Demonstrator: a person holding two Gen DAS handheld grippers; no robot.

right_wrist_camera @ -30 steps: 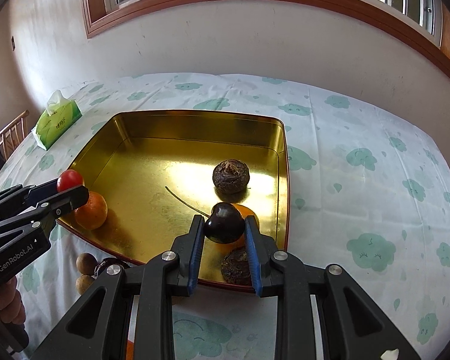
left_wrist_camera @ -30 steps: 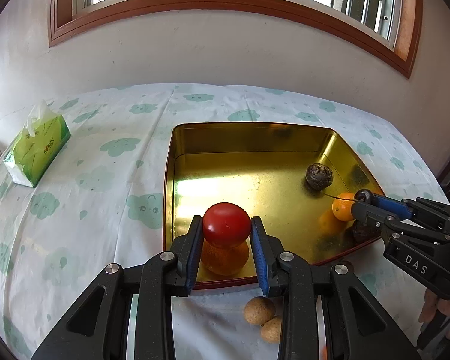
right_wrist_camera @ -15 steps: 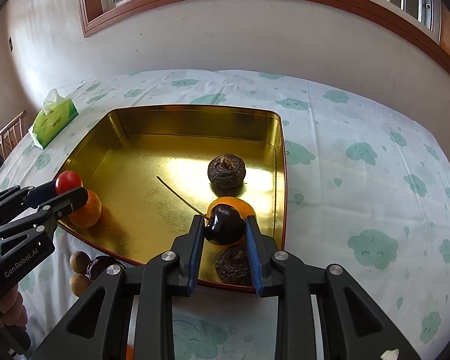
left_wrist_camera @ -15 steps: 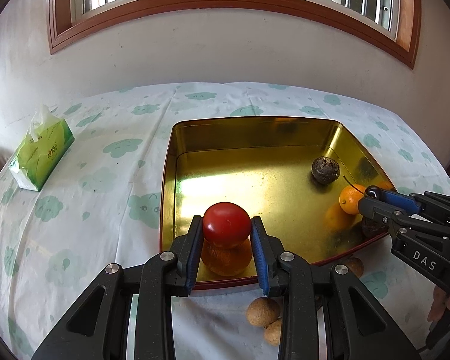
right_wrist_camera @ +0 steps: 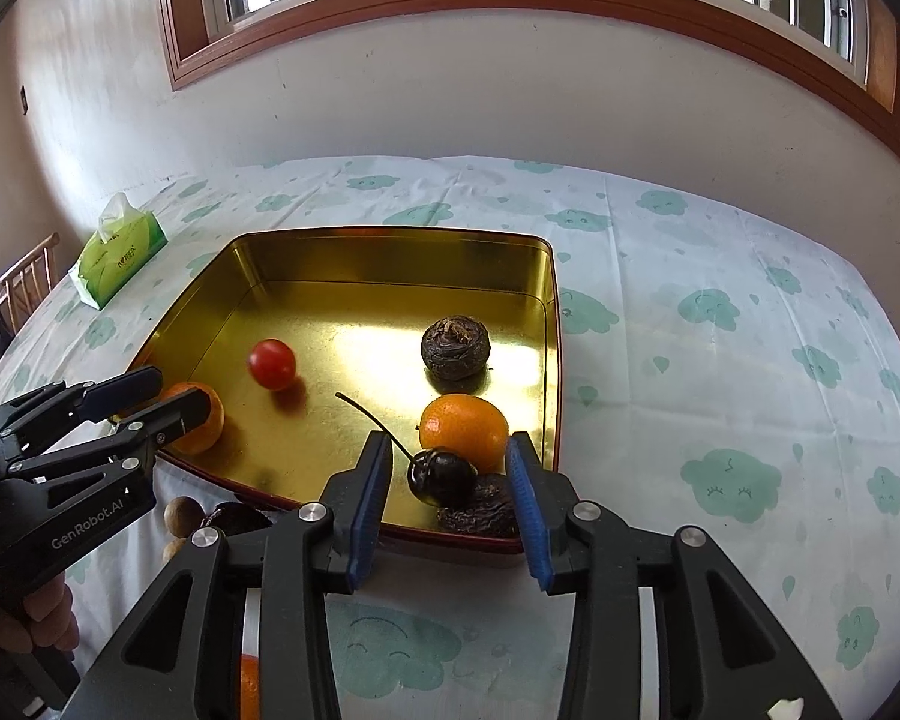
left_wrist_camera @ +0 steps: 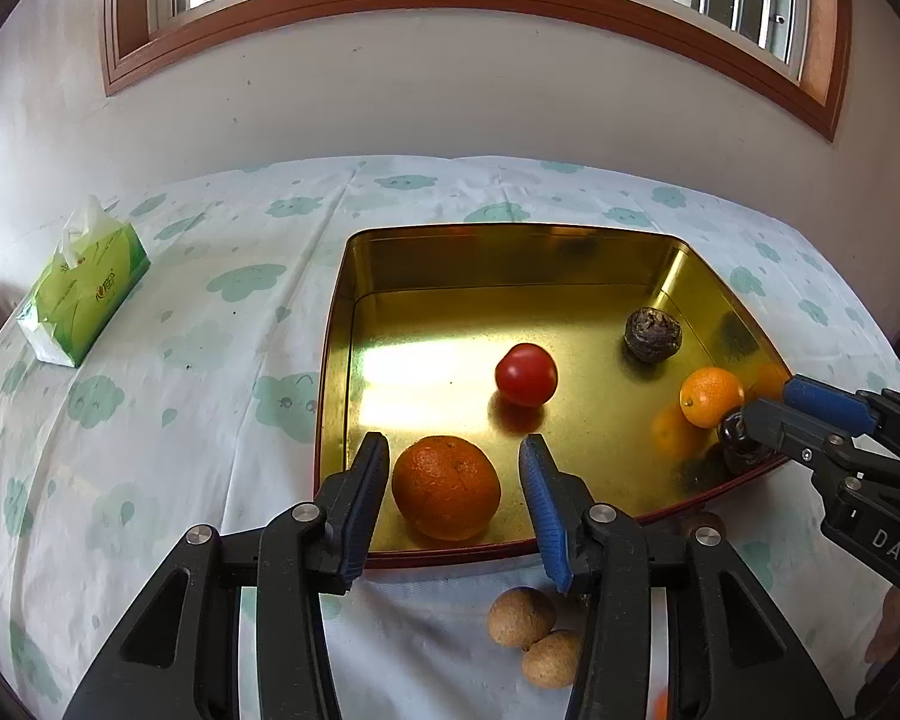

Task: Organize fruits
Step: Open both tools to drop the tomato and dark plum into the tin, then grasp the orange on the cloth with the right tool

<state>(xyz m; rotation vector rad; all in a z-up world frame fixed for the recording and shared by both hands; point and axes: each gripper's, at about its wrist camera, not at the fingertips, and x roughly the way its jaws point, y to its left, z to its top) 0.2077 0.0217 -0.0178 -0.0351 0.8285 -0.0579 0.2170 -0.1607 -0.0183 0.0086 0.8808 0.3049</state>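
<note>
A gold tray holds a red tomato, a large orange at its near left rim, a small orange, a dark cherry with a stem and two dark wrinkled fruits. My left gripper is open and empty, its fingers on either side of the large orange. My right gripper is open and empty, with the cherry lying between its fingers.
Two brown round fruits lie on the cloud-print tablecloth in front of the tray. A green tissue box stands at the far left. A wall and window are behind the table.
Both grippers have opened. The tomato has left the left gripper and now lies further into the tray. The cherry has dropped from the right gripper onto the tray floor.
</note>
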